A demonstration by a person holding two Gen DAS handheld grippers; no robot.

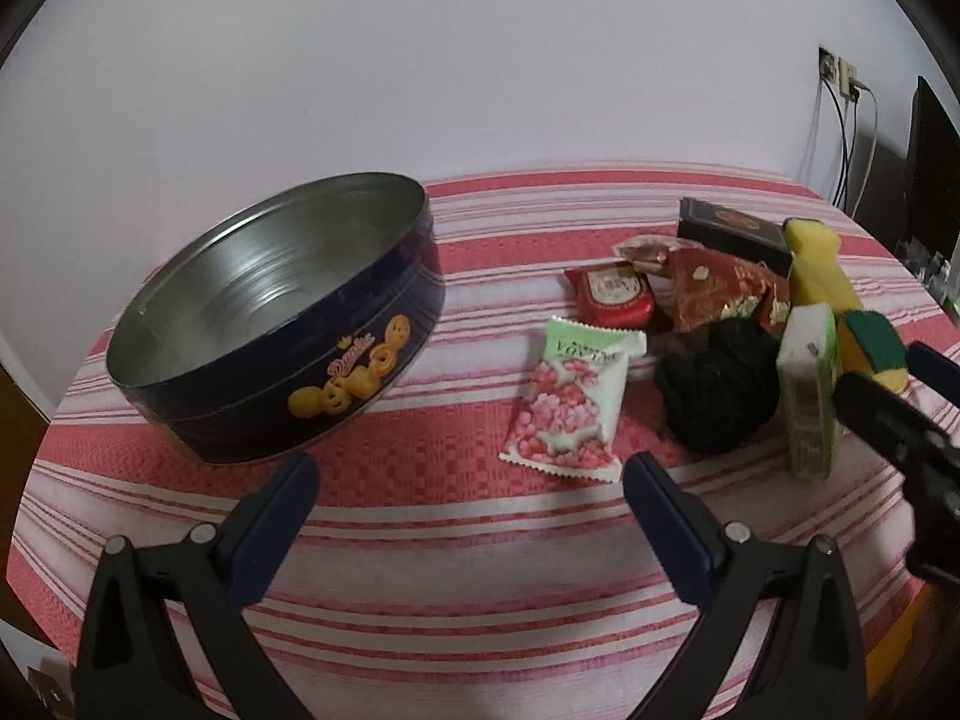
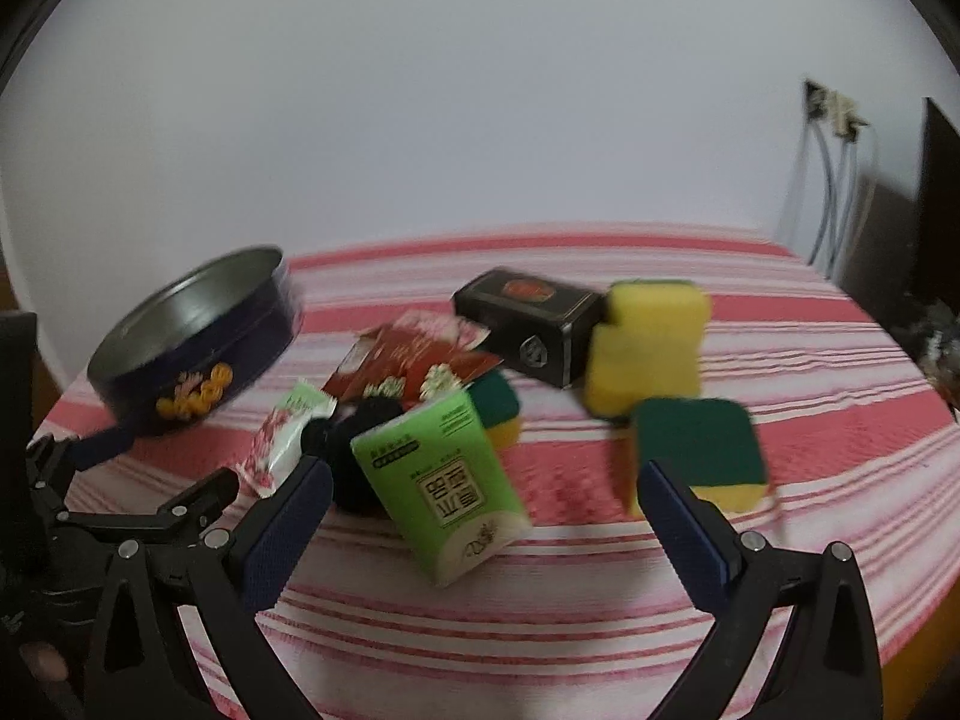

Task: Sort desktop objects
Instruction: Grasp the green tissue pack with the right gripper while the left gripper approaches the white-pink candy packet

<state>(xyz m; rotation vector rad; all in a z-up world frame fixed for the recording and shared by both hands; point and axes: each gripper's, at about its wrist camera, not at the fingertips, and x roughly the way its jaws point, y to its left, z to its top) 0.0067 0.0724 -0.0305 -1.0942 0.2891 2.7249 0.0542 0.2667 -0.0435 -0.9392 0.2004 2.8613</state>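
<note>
An empty dark blue cookie tin (image 1: 270, 312) stands at the left of the striped table. To its right lie a pink-and-white candy packet (image 1: 570, 408), red packets (image 1: 612, 294), a black box (image 1: 732, 228), a black yarn ball (image 1: 714, 396), a green tissue pack (image 1: 810, 396) and yellow sponges (image 1: 822, 270). My left gripper (image 1: 471, 468) is open, just short of the candy packet, with nothing in it. My right gripper (image 2: 486, 474) is also open. The tissue pack (image 2: 444, 480) stands tilted just ahead between its fingers, ungripped. A green-topped sponge (image 2: 696, 444) sits by the right finger.
A red-and-white striped cloth (image 1: 480, 570) covers the table, bare in front of both grippers. The right gripper's fingers (image 1: 888, 426) reach in beside the tissue pack. A wall socket with cables (image 1: 840, 78) and a dark panel (image 2: 942, 210) stand at the back right. The right wrist view is blurred.
</note>
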